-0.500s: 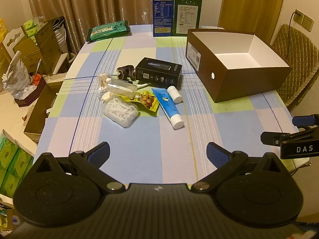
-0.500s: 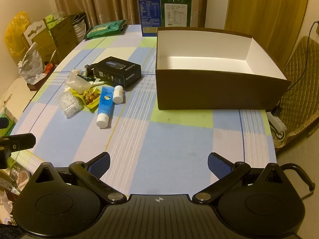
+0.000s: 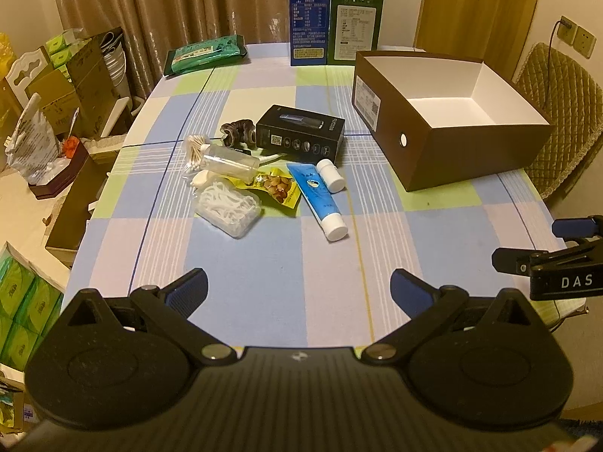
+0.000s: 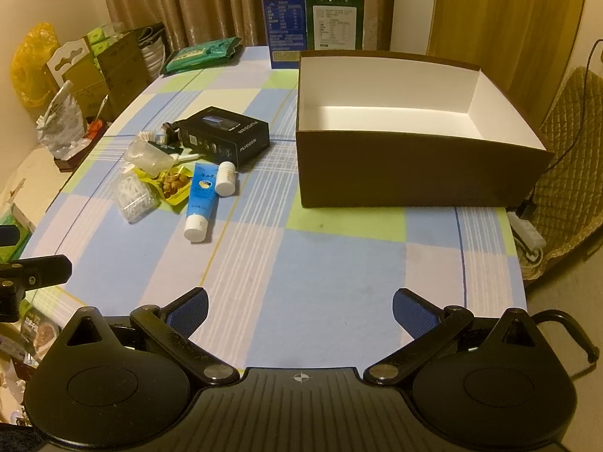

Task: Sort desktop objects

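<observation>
A table covered in a blue, green and lilac checked cloth fills both wrist views. On its right side stands a large brown box, its lid off and its white inside bare. At the far edge two tall cartons stand side by side, one blue, one green, and a green packet lies flat to their left.

The things to sort lie in a loose cluster left of the brown box, well apart from it. The biggest is a black product box, lying flat. Against its left end sits a dark scrunchie. In front lie a clear bottle on its side, a bunch of cotton swabs beside it, a clear case of white floss picks, a yellow snack packet, a blue tube with a white cap, and a small white bottle touching the tube.

The left gripper hovers over the near part of the table, jaws spread wide with nothing between them. The right gripper hangs likewise, released and empty.
</observation>
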The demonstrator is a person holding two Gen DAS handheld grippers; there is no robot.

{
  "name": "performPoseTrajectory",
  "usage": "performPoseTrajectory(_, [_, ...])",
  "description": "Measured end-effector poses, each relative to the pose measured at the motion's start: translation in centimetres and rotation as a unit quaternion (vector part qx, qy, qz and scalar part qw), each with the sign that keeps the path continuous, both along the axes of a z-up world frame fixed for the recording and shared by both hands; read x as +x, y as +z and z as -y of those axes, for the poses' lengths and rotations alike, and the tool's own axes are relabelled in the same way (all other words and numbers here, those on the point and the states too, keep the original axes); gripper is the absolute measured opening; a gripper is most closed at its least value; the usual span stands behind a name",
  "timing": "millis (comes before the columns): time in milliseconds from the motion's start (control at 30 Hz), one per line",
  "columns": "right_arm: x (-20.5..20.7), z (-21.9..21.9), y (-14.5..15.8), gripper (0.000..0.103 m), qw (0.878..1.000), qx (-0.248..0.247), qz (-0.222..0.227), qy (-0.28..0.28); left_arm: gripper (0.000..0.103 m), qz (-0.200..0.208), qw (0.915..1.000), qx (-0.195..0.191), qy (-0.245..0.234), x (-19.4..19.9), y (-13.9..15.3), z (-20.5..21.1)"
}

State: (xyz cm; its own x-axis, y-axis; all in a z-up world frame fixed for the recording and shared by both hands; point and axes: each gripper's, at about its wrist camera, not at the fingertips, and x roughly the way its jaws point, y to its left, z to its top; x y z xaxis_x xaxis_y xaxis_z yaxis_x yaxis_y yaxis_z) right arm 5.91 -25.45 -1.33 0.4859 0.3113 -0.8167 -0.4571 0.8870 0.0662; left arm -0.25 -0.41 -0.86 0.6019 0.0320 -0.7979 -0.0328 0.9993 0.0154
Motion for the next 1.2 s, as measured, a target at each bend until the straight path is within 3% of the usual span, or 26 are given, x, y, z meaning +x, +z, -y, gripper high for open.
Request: performPoseTrajectory(1200, [3.4, -0.5, -0.6, 0.101, 1.000, -0.001, -0.013, 0.028, 0.102, -0.022, 0.9995, -0.005, 0.021, 3.1, -0.9, 0.8])
